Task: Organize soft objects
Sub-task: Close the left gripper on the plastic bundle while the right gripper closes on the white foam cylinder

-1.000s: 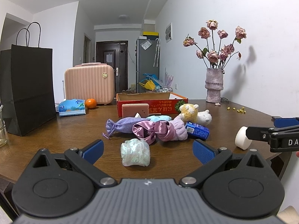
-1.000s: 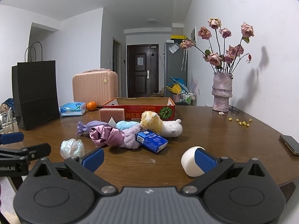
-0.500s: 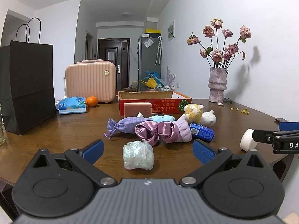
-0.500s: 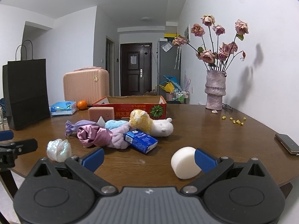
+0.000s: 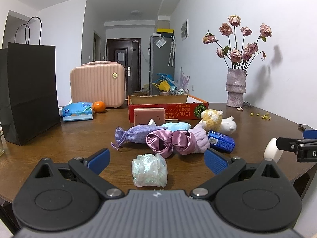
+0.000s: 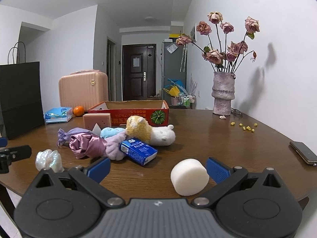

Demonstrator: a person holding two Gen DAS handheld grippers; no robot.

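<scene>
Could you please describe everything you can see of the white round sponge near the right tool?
The white round foam sponge is a short, thick cylinder with a matte, finely pored surface. It rests tilted on the brown wooden table, apart from the toy pile. It sits just ahead of the open right tool, close to its right-hand finger, ungripped.

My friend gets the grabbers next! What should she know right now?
Left gripper: open, empty, aimed at the shiny scrunchie right in front.
Right gripper: open, empty, with the white foam puck near its right finger.
Pile mid-table: lavender pouch, satin scrunchie, plush toy, blue tissue pack.
Red box stands behind the pile; no soft things show in it.
Done: nothing sorted yet.
Left: everything, probably into the box.
</scene>
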